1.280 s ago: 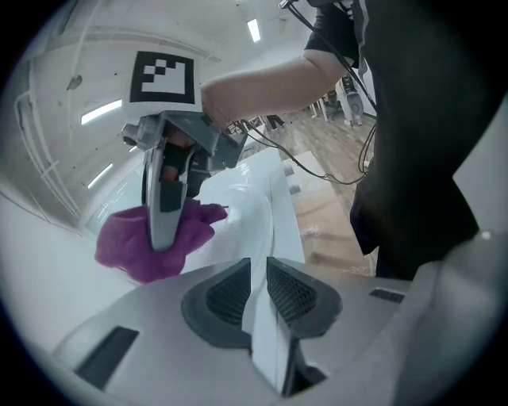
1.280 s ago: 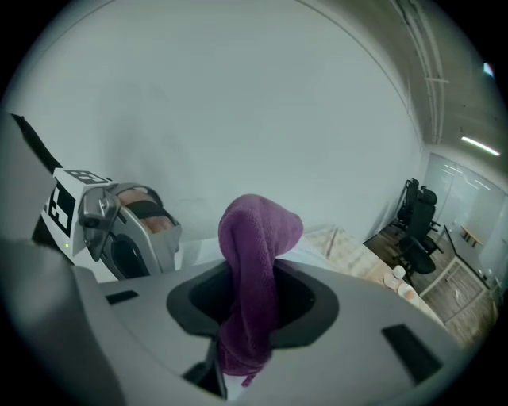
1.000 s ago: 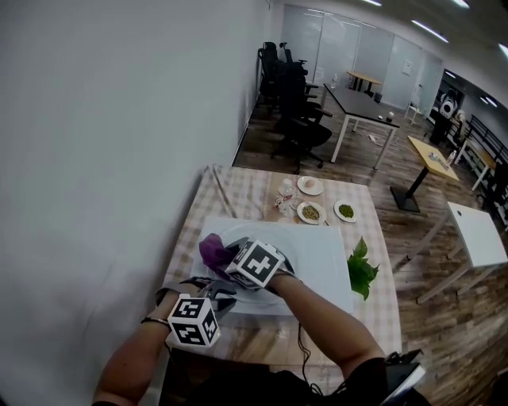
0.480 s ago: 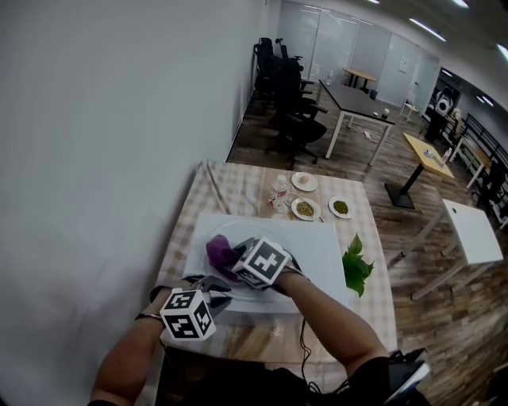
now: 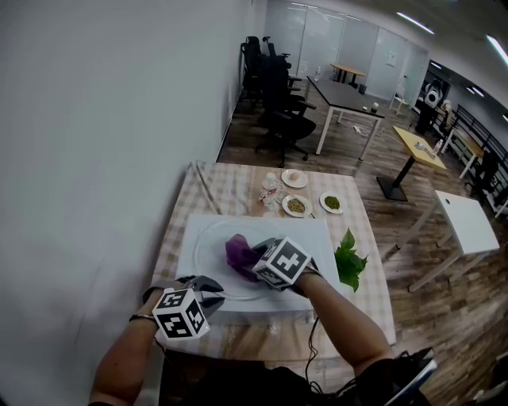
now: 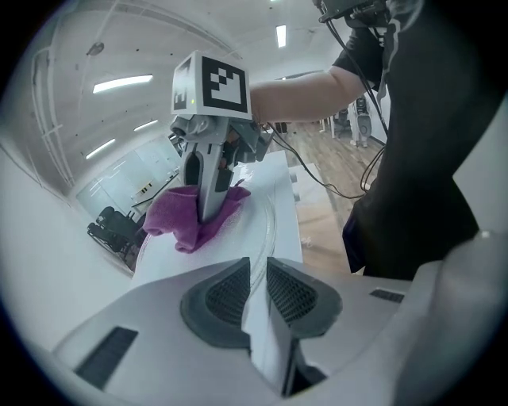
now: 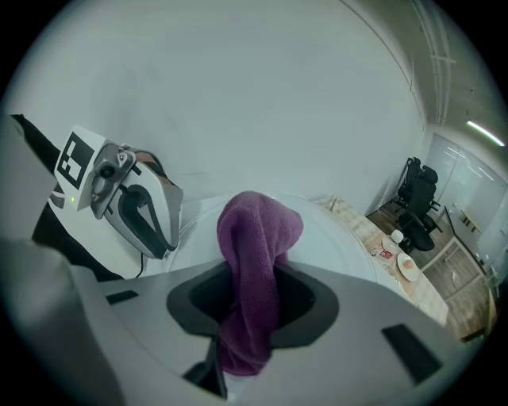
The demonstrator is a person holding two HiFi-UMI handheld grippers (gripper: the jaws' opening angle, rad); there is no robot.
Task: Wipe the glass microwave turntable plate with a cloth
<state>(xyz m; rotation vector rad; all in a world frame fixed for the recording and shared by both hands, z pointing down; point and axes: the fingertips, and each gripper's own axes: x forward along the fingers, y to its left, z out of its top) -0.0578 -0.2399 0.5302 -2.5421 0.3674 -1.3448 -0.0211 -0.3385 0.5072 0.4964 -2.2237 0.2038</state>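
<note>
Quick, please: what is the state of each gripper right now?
Left gripper: closed on the rim of the glass plate.
Right gripper: closed on the purple cloth.

Lighting: bright, even indoor light from ceiling strip lights; the same kind of strips flared white in the left gripper view. Shadows: soft and faint; wall was a flat grey. Glare: thin sheen along the plate rim. Distortion: heavy fisheye bending, with dark round borders on both gripper views. Focus: cloth near the lens was slightly soft; distant room was grainy.
</note>
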